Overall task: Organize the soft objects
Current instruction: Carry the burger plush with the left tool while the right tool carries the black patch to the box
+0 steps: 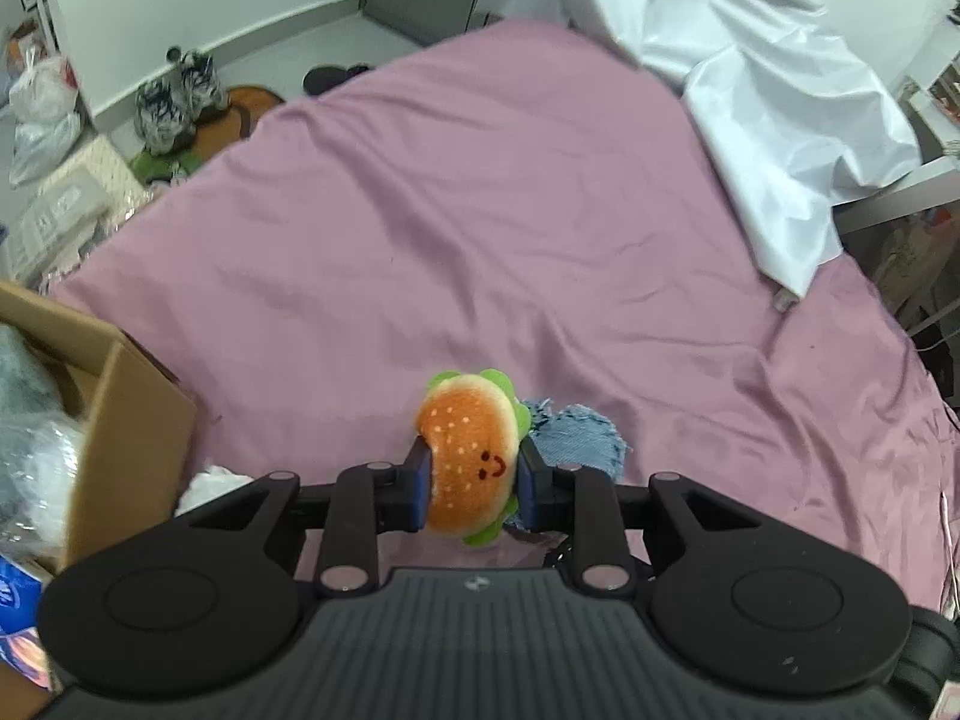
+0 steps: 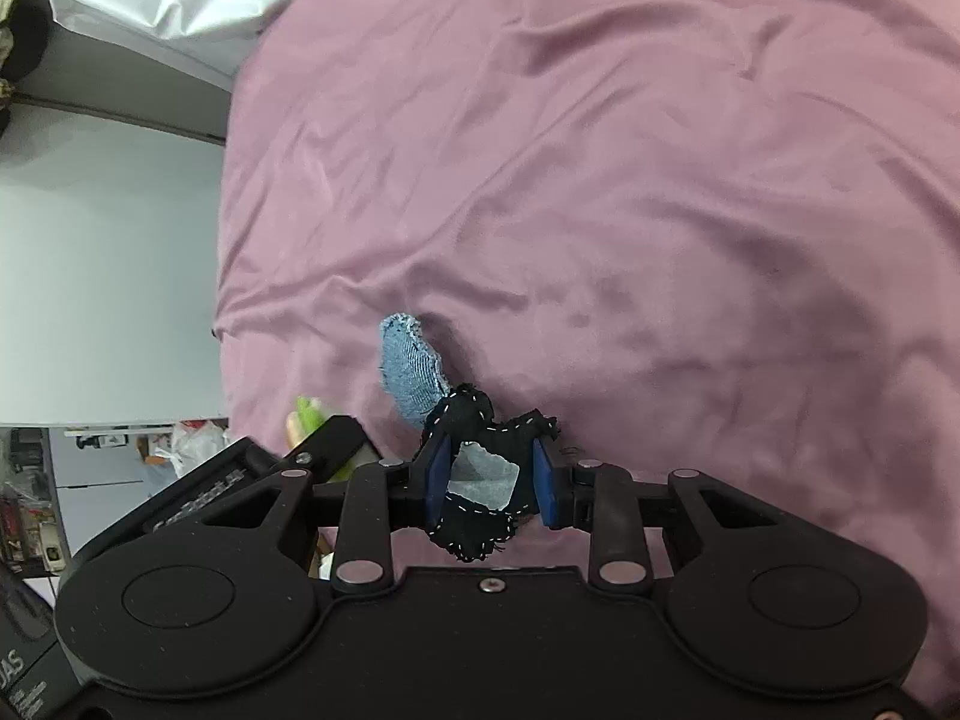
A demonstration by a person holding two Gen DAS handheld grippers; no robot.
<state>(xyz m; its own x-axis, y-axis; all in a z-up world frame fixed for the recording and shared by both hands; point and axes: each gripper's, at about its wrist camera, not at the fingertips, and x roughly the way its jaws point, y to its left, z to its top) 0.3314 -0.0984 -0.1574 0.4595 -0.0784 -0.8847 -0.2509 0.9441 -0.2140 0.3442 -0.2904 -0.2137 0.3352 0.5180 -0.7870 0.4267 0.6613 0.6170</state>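
Left gripper (image 1: 470, 483) pinches a plush hamburger toy (image 1: 471, 456), 1 blue pad on each side of the bun, its embroidered face turned toward the camera; the toy sits above the pink bedsheet (image 1: 480, 228). Right gripper (image 2: 487, 483) is clamped on a black fabric piece with white stitching (image 2: 480, 420), which bulges out above and below the pads; a blue denim patch (image 2: 411, 366) is attached and stands up from it over the sheet. 1 container in view: a cardboard box (image 1: 135, 396) at the bed's left edge, flaps open, holding crumpled clear plastic bags (image 1: 30, 438); further contents cannot be made out. A white sheet (image 1: 768, 90) drapes the far right corner.
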